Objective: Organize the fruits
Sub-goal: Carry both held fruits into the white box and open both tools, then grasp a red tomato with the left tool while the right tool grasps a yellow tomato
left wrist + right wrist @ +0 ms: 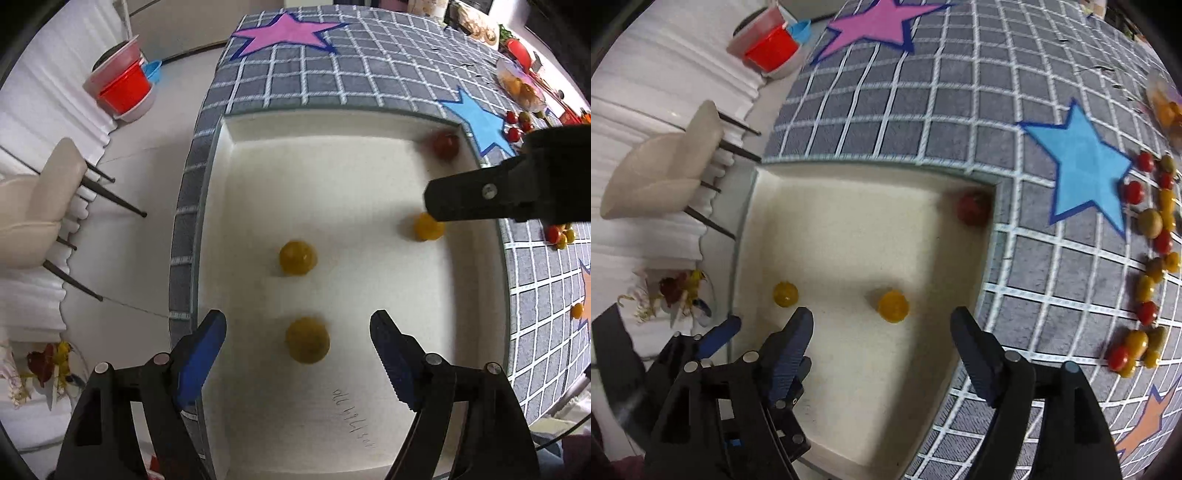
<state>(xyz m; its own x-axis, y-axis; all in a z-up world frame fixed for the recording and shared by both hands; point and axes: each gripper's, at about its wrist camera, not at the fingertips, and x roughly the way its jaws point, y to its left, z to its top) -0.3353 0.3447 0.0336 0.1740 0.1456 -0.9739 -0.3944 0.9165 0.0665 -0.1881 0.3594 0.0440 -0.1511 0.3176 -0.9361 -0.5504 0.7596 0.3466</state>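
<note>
Inside the white tray (369, 424), near its front: a yellow cherry tomato (307, 340), lying loose below and between the fingers of the left claw (298, 350), which stands wide open and grips nothing. Farther in, a second yellow tomato (297, 257) at mid-floor, a third yellow tomato (427, 227) by the right wall, and a red cherry tomato (446, 144) (slightly blurred) tucked into the far right corner. Right claw (882, 350) likewise wide open and empty, poised above the tray floor just behind that third one (893, 306).

Likely light, smooth-skinned and round, so prone to rolling on the flat floor and squirting out of a hard pinch. Thin skin over soft flesh, probably easy to bruise or split; best taken across the widest part, pads on opposite sides, with only gentle closing.

Looks: small glossy globes, yellow ones amber to golden, the red one deep and dark.

Out on the grey checked cloth of the desk (923, 122), past the blue star (1082, 158): a loose row of unsorted tomatoes (1148, 258), red, yellow and greenish, well apart from the tray. Most of the sorting apparently not yet done.
</note>
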